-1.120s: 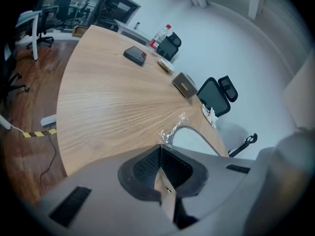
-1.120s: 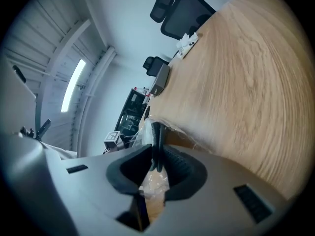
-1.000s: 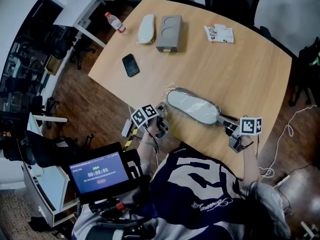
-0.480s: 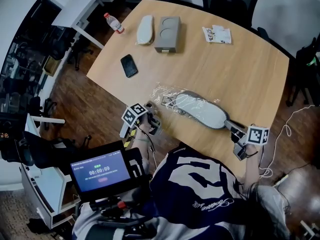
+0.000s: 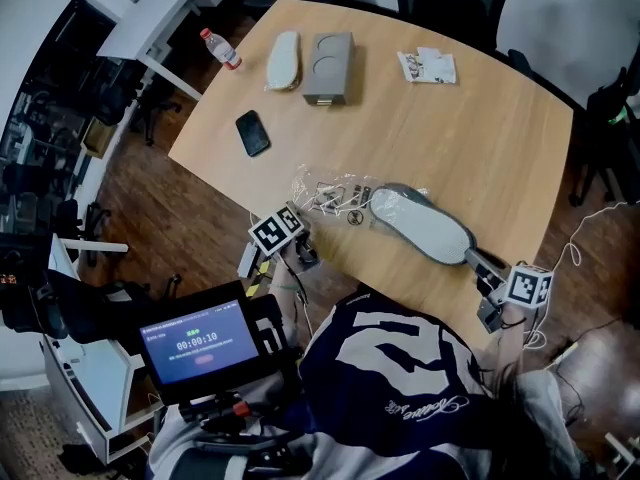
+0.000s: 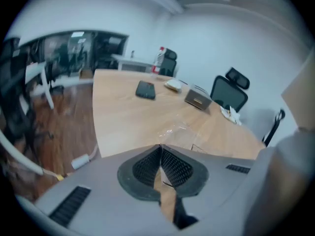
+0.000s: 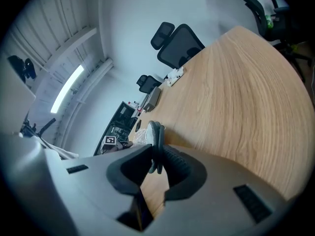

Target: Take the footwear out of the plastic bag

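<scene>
A grey slipper (image 5: 422, 224) lies on the wooden table (image 5: 470, 128) near its front edge, most of it outside the clear plastic bag (image 5: 328, 195). The crumpled bag lies left of the slipper, and only the slipper's toe end touches it. My left gripper (image 5: 306, 232) is shut on the bag's near edge; the left gripper view shows thin film (image 6: 176, 131) running out from the closed pads. At the slipper's heel my right gripper (image 5: 476, 261) is shut on it, and the right gripper view shows the slipper's edge (image 7: 156, 134) pinched between the pads.
At the table's far side lie a black phone (image 5: 252, 132), a second pale slipper (image 5: 284, 60), a grey box (image 5: 329, 67) and a white packet (image 5: 427, 65). A water bottle (image 5: 218, 48) stands at the far left corner. Office chairs ring the far edge.
My right gripper has drawn the slipper to the right, out of the bag. My left gripper kept hold of the bag, which now lies flattened to the slipper's left.
</scene>
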A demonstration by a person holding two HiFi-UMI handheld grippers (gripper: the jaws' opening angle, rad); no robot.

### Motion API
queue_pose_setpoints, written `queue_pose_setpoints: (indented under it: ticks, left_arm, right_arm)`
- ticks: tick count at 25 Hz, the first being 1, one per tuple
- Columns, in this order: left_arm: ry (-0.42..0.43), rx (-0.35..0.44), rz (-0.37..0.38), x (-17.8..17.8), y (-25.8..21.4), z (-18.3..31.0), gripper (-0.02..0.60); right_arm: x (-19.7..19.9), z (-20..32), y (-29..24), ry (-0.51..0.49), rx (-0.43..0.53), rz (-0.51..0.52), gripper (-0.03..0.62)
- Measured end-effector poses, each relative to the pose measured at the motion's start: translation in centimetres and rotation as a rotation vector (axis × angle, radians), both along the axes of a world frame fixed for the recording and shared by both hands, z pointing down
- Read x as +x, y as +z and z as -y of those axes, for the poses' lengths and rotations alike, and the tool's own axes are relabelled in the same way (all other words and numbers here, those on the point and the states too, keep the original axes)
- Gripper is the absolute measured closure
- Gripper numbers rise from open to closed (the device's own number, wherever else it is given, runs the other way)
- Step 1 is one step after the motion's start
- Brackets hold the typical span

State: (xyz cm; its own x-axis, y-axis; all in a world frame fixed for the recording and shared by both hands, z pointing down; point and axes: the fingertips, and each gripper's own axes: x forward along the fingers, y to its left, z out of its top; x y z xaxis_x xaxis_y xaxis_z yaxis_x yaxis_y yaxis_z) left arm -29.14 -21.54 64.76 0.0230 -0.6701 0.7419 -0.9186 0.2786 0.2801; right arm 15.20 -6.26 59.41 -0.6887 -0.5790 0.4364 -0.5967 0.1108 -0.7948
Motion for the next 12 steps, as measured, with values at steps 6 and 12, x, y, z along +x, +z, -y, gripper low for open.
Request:
queue_pose_setpoints:
  ticks: [6,12]
  left_arm:
    - [0.116,0.176,0.543,0.3,-6.5,0.8,0.498]
    - [0.223,0.285,0.598,2.6,-9.1,1.3,0.477]
  right_arm:
    - [0.0,0.0,0.5,0.024,-0.019,-0.028,0.526]
    - [-0.1,0.3,0.4,0.003,0.011,-0.053,0.526]
